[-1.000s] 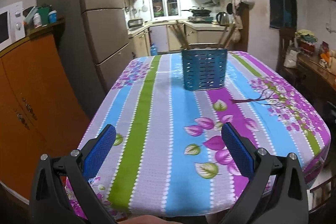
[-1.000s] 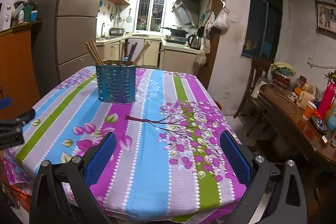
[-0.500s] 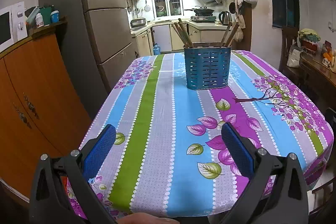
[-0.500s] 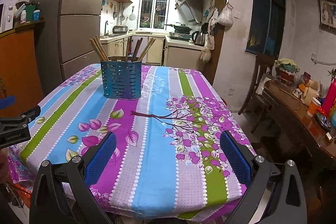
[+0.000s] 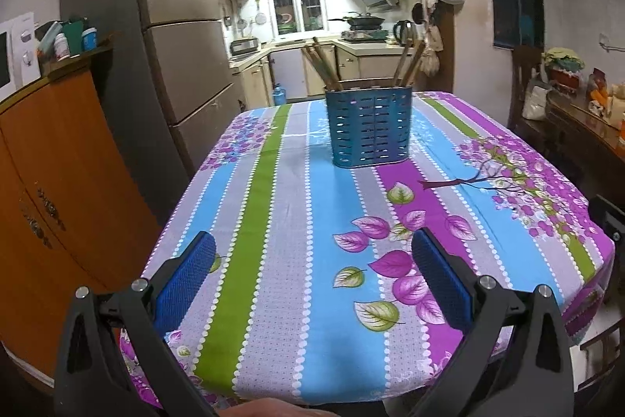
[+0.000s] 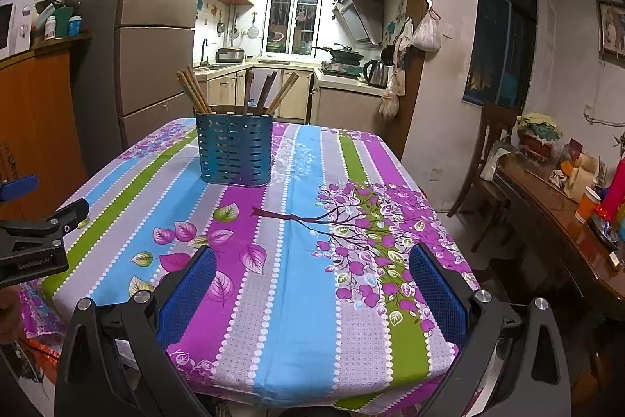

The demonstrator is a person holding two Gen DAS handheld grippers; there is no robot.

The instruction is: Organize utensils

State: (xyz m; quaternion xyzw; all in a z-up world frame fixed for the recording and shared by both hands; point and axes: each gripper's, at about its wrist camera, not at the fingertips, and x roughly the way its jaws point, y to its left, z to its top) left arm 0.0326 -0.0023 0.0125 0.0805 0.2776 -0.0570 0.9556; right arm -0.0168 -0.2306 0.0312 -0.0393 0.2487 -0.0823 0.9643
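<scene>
Standing upright toward the desk's far edge, the utensil holder [image 5: 369, 126] lies straight ahead of the left tongs [image 5: 312, 274], left-of-centre from the right tongs [image 6: 312, 276]; both sets gape apart, empty.

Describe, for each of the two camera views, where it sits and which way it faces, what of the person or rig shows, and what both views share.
Left wrist: on the left hand-held gripper at the table's near edge, facing the kitchen; shows its open blue-padded fingers.
Right wrist: on the right hand-held gripper, further right, facing likewise; shows its open fingers, with the left hand-held gripper at the frame's left edge.
Shared: the blue slotted metal utensil holder with wooden chopsticks on the striped floral tablecloth.
</scene>
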